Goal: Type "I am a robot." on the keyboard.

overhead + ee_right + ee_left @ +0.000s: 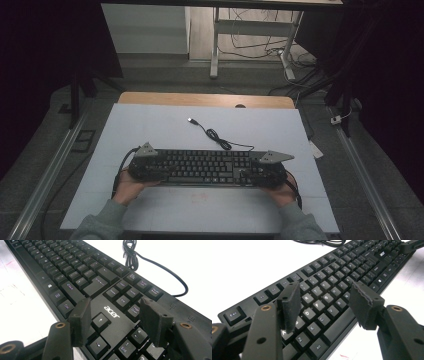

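A black Acer keyboard (207, 167) lies lengthwise on the white mat (150, 130), near the person's side. Its black cable (217, 136) runs back in a loose coil to a USB plug (191, 120). My left gripper (149, 170) is at the keyboard's left end. In the left gripper view its jaws (324, 302) stand open above the letter keys (332, 280), nothing between them. My right gripper (260, 172) is at the right end. In the right gripper view it (115, 315) is open over the arrow keys and the logo (112, 311), with the cable (140, 257) behind.
The mat covers a wooden table (200, 98) whose far edge shows behind it. Beyond stand a desk frame's metal legs (215, 50) and floor cables. Metal rails (50, 170) run along the floor on both sides. Faint red marks (200, 196) sit on the mat near the front.
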A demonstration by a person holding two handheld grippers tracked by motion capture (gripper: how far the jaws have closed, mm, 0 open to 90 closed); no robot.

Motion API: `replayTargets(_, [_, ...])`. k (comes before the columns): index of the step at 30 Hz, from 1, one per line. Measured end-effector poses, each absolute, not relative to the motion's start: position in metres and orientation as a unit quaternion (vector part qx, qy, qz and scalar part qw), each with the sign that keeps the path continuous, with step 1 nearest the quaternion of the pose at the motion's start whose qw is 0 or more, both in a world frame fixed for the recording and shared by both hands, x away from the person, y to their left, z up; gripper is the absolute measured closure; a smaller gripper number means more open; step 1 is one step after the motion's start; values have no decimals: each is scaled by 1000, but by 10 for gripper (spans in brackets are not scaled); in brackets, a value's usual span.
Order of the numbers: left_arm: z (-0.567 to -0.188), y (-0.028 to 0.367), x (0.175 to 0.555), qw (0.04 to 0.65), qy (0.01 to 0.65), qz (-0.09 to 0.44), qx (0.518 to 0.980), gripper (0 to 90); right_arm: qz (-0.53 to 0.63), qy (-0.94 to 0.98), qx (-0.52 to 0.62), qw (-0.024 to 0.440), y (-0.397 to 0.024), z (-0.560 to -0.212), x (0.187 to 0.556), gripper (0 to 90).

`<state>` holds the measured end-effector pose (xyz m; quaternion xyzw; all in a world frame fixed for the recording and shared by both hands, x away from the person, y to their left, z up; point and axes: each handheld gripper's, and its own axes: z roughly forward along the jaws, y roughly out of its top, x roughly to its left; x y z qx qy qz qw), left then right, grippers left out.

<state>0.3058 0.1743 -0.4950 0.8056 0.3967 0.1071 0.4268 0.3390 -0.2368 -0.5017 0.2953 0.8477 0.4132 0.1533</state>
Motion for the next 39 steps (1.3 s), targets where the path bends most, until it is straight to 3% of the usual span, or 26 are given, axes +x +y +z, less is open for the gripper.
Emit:
replayTargets(29, [-493, 181, 319, 401, 418, 129, 805, 356, 410, 849, 293, 158, -235, -502, 338, 433])
replayTargets(39, [-494, 173, 331, 395, 406, 139, 812, 446, 409, 851, 291, 155, -234, -503, 339, 433])
